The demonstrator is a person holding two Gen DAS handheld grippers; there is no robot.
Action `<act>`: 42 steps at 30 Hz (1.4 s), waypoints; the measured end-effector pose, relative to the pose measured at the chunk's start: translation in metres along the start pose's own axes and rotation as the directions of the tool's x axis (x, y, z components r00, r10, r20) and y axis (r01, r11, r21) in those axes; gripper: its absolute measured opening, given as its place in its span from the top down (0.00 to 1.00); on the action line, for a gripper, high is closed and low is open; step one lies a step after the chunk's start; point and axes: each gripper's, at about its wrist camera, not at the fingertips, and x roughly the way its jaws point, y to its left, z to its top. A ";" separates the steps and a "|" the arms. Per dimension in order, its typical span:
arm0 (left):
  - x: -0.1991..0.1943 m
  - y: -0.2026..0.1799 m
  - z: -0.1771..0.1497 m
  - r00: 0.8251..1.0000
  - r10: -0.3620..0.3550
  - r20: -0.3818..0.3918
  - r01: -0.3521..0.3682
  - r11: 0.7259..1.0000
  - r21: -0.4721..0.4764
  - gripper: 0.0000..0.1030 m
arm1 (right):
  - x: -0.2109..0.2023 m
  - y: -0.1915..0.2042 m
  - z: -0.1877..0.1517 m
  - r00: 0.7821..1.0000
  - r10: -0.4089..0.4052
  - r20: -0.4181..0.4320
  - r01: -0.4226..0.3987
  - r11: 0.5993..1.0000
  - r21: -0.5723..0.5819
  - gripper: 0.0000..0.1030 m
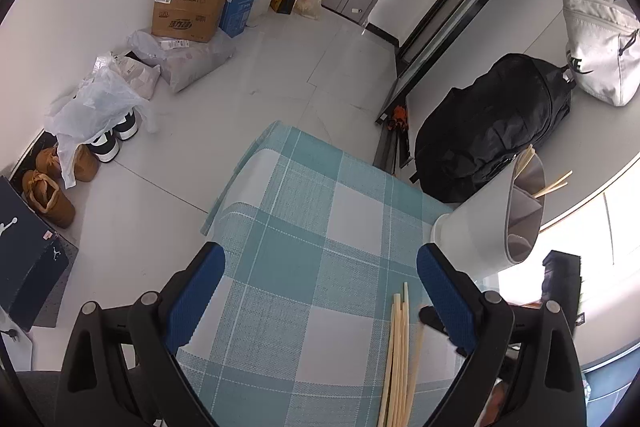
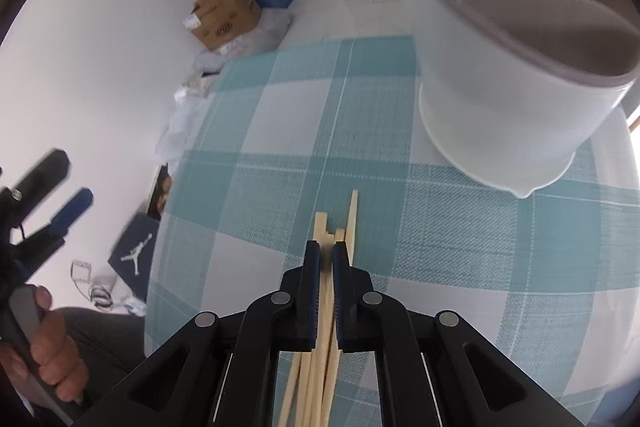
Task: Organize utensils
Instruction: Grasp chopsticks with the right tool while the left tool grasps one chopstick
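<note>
we see a bundle of pale wooden chopsticks lying on a teal-and-white checked placemat, slim square-cut sticks of light, unfinished-looking wood, packed side by side with their blunt ends uneven, one reaching further out than the rest. from the right wrist their long axis runs straight away from the camera, ends pointing toward the far edge of the mat and slightly toward the white utensil holder (its grey-lined rim fills the upper right of that view). the right gripper has its blue-padded jaws drawn nearly together over the bundle, pinching one of the chopsticks between them while the others lie just beside and beneath.

from the left wrist the same chopsticks lie at the lower right of the placemat, running up the frame, just inside the right-hand finger of the left gripper. its jaws are spread wide with only the mat between them. the utensil holder stands near the mat's right corner, with a few chopsticks already poking out of its top. a hand grips the left gripper's handle at the right view's lower left edge.
</note>
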 end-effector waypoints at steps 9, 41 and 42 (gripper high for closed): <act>0.019 -0.014 -0.014 0.996 0.038 -0.083 -0.030 0.995 0.095 0.09 | -0.061 -0.002 -0.006 0.972 0.073 0.225 -0.070 0.997 -0.025 0.95; 0.094 -0.076 -0.050 0.951 0.106 -0.291 -0.046 0.977 0.206 0.63 | -0.148 -0.055 -0.046 0.873 0.172 0.456 -0.191 0.982 -0.004 0.96; 0.094 -0.078 -0.051 0.950 0.126 -0.284 -0.062 0.973 0.223 0.70 | -0.149 -0.056 -0.046 0.873 0.173 0.456 -0.194 0.981 -0.002 0.96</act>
